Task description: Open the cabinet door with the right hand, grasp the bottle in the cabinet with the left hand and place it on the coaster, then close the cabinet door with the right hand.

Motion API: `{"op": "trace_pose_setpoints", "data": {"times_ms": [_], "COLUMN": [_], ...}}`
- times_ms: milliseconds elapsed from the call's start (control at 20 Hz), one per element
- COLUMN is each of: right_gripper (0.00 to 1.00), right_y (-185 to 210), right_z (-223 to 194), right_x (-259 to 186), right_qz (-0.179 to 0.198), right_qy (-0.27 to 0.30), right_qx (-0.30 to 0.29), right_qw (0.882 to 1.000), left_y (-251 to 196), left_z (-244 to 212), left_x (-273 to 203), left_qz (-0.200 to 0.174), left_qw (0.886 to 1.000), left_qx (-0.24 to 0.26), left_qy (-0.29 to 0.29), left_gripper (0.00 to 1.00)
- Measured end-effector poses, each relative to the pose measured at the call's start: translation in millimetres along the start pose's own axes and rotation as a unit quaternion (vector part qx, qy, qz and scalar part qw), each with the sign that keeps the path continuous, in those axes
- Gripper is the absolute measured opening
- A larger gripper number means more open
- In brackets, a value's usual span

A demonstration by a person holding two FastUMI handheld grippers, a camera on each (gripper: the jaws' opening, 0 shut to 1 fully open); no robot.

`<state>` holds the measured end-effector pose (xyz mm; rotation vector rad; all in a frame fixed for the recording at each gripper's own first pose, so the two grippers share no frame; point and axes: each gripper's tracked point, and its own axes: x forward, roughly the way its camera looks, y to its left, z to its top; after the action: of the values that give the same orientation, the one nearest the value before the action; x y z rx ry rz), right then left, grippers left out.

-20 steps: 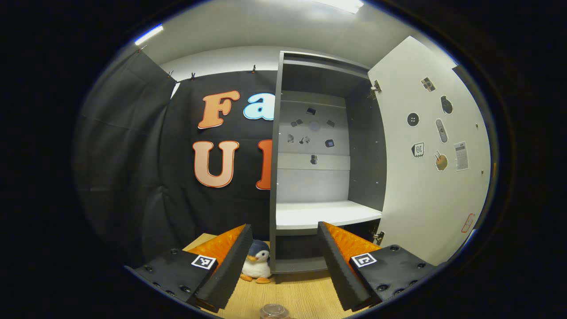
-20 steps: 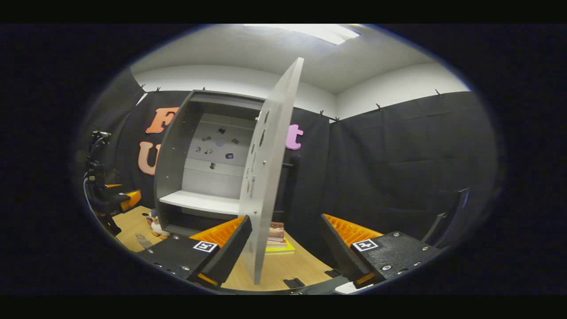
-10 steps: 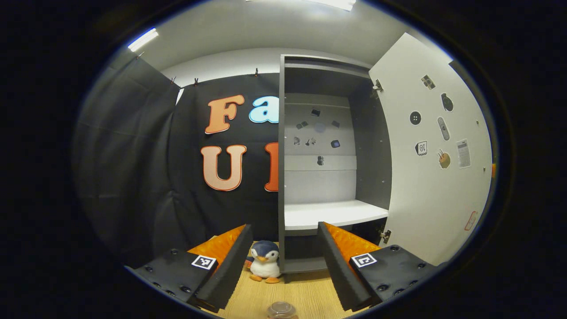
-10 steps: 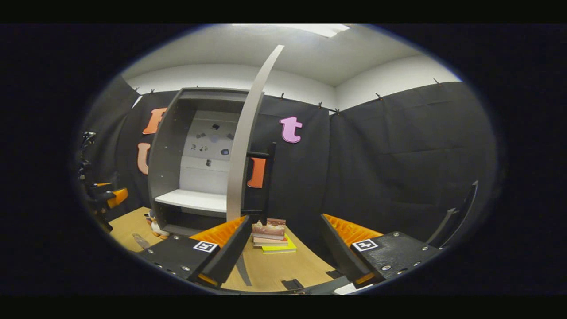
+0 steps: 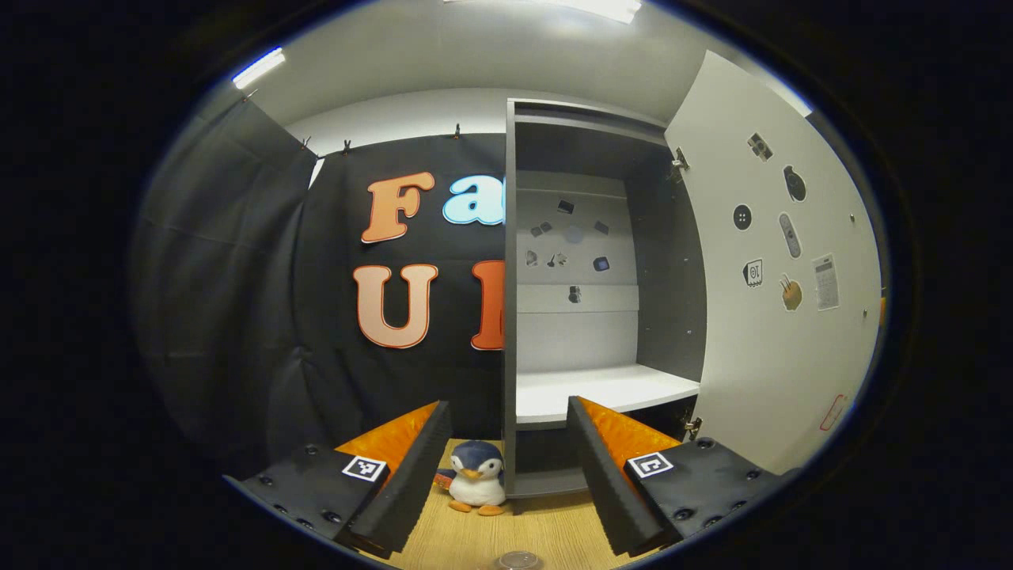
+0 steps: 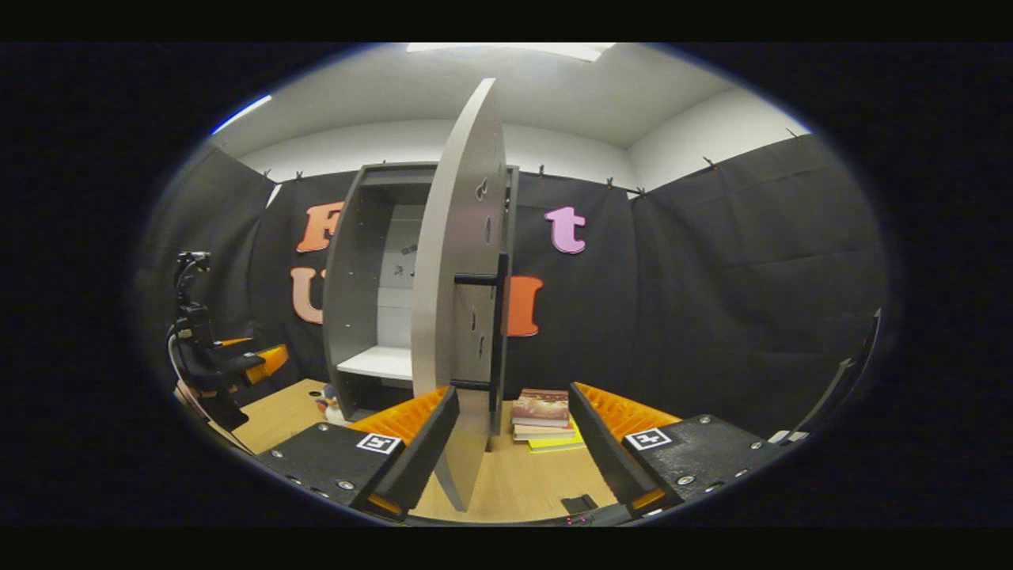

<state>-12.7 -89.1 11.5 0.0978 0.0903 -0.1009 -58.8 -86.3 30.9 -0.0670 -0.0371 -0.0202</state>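
1. One cabinet (image 5: 589, 317) – its single door (image 6: 459, 301) ajar, one bare shelf (image 5: 601, 389)
2. Two hand-held grippers: left hand-held gripper (image 5: 506, 467) and right hand-held gripper (image 6: 513, 443) – both spread, gripping nothing
3. One bottle (image 5: 518, 560) top at the worktop (image 5: 475, 538) edge, one penguin toy (image 5: 477, 483)

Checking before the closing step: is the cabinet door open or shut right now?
Open. The cabinet door stands swung out from the cabinet, leaving its white shelf exposed.

bottle (image 5: 518, 560): cut off by lower edge, just the top visible
door stickers (image 5: 779, 237): too small to make out
penguin toy (image 6: 328, 404): mostly hidden behind right gripper's finger
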Motion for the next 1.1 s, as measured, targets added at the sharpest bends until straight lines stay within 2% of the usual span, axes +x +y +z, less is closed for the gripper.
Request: {"op": "trace_pose_setpoints", "data": {"times_ms": [250, 400, 450, 500, 600, 650, 700, 750, 800, 850, 900, 1100], "right_gripper": [0.88, 0.89, 0.84, 0.89, 0.89, 0.94, 0.94, 0.89, 0.94, 0.90, 0.93, 0.93], "right_y": [59, 86, 94, 101, 120, 129, 138, 147, 158, 166, 179, 220], "right_z": [3, 4, 2, 0, 1, -1, -1, -1, -2, -1, -2, -1], "right_x": [20, 33, 39, 45, 52, 57, 60, 66, 73, 81, 90, 131], "right_qz": [0.043, 0.050, 0.051, 0.051, 0.061, 0.065, 0.071, 0.076, 0.079, 0.082, 0.086, 0.094], "right_qy": [-0.005, -0.007, -0.007, -0.004, -0.006, -0.003, -0.002, -0.004, -0.004, -0.007, -0.004, -0.001], "right_qx": [-0.016, -0.028, -0.033, -0.036, -0.028, -0.025, -0.023, -0.021, -0.022, -0.021, -0.018, 0.004], "right_qw": [0.999, 0.998, 0.998, 0.998, 0.998, 0.998, 0.997, 0.997, 0.997, 0.996, 0.996, 0.996], "left_y": [29, 48, 53, 58, 69, 74, 80, 85, 91, 97, 102, 122], "left_z": [-9, -11, -12, -12, -16, -20, -22, -23, -24, -27, -29, -37], "left_x": [3, 9, 10, 12, 17, 20, 23, 26, 28, 30, 33, 43], "left_qz": [0.005, 0.010, 0.011, 0.011, 0.012, 0.014, 0.016, 0.018, 0.020, 0.021, 0.022, 0.021], "left_qw": [1.000, 1.000, 1.000, 1.000, 1.000, 1.000, 1.000, 1.000, 1.000, 1.000, 1.000, 0.999], "left_qx": [-0.006, -0.002, -0.001, 0.000, 0.000, -0.001, -0.002, -0.004, -0.005, -0.007, -0.008, -0.004], "left_qy": [0.009, 0.010, 0.010, 0.009, 0.012, 0.015, 0.016, 0.017, 0.018, 0.019, 0.021, 0.028], "left_gripper": [0.95, 0.95, 0.95, 0.95, 0.95, 0.95, 0.95, 0.95, 0.95, 0.95, 0.95, 0.95]}}
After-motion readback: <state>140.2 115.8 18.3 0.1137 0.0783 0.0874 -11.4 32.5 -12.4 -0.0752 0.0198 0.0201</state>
